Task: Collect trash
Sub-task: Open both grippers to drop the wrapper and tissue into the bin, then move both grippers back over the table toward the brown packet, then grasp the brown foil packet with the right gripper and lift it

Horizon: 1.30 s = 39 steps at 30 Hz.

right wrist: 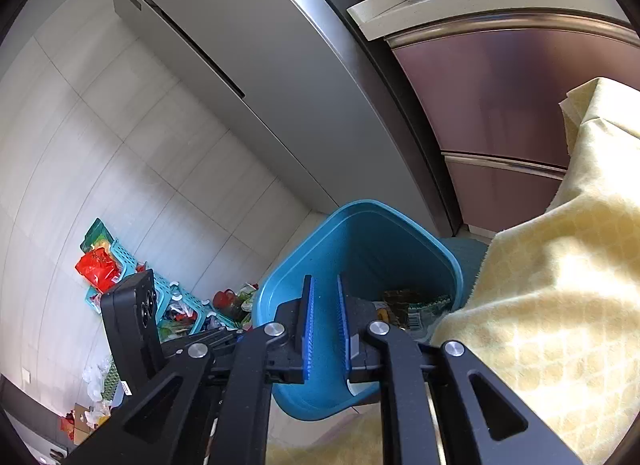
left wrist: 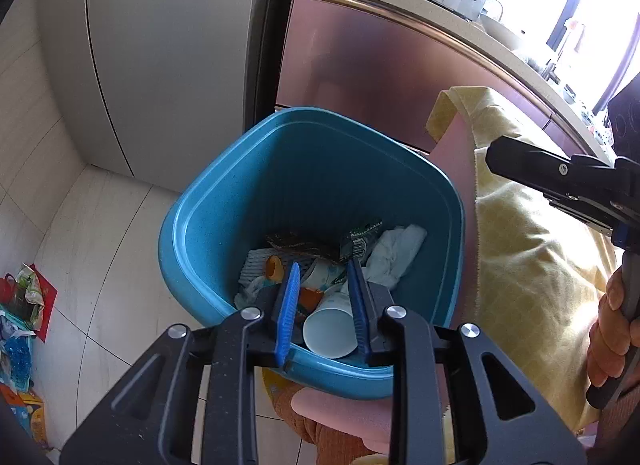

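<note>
Blue plastic bin (left wrist: 312, 169) is lying at twelve o'clock under my left hand-held gripper (left wrist: 324, 305), which is hanging narrowly parted and empty over the white cup (left wrist: 330, 331) and wrappers inside. My right hand-held gripper (right wrist: 325, 321) is also slightly parted, empty, at the rim.

Bin (left wrist: 208, 201) floor: hidden under the trash.
Cup (left wrist: 330, 331): its sides partly covered by the left fingers (left wrist: 289, 305).
Cloth (right wrist: 552, 305): cut off at the right edge.
Wrapper (right wrist: 416, 307) print: too small to read.
</note>
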{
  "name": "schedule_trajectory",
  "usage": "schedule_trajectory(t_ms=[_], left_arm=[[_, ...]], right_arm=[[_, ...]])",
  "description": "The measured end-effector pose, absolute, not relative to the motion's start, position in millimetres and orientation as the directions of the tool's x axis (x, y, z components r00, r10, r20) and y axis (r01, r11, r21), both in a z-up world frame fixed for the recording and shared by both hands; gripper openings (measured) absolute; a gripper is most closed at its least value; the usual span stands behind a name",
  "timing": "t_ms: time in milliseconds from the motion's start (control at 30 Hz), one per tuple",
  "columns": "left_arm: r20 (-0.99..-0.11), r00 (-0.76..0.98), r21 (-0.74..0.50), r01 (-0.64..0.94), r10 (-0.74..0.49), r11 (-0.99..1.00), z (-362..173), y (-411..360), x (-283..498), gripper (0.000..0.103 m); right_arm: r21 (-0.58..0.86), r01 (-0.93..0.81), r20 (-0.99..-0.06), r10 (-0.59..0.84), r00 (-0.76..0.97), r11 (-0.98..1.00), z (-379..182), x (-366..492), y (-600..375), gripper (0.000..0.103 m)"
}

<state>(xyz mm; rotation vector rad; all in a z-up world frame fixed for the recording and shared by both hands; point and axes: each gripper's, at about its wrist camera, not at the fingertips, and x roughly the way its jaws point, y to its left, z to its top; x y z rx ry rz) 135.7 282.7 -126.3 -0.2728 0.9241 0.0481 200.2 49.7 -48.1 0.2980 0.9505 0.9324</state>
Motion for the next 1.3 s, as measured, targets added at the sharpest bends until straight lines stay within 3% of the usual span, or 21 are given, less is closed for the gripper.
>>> schedule_trajectory(t_ms=[300,467,600,967,1133,1300], left_arm=[[-0.716,0.692,-0.207,-0.079,-0.095,0.975,-92.4,258.9,117.7,0.036],[-0.654,0.742,-0.188,0.029,-0.147,0.982,-64.4,222.0,110.3,0.047],[-0.619,0.753,-0.176,0.142,-0.222,0.974,-48.1,177.9,112.2,0.048],[-0.617,0.684,-0.167,0.369,-0.389,0.914,-35.1,50.2,131.4,0.048],[-0.638,0.642,-0.183,0.410,-0.425,0.893,-40.4,9.1,143.1,0.048],[-0.659,0.613,-0.175,0.439,-0.436,0.881,-45.5,-18.2,156.6,0.048]], right_arm=[[0.551,-0.593,-0.542,0.792,0.280,0.587,-28.0,183.4,11.8,0.025],[0.503,-0.600,-0.527,0.771,0.357,0.622,-10.9,166.3,-38.4,0.032],[0.474,-0.561,-0.519,0.730,0.445,0.679,-0.2,155.1,-91.7,0.034],[0.343,-0.259,-0.565,0.418,0.711,0.903,-1.6,151.8,-239.5,0.049],[0.296,-0.119,-0.619,0.285,0.731,0.948,-22.2,171.4,-286.3,0.057],[0.245,-0.094,-0.679,0.241,0.693,0.965,-41.6,190.9,-298.9,0.064]])
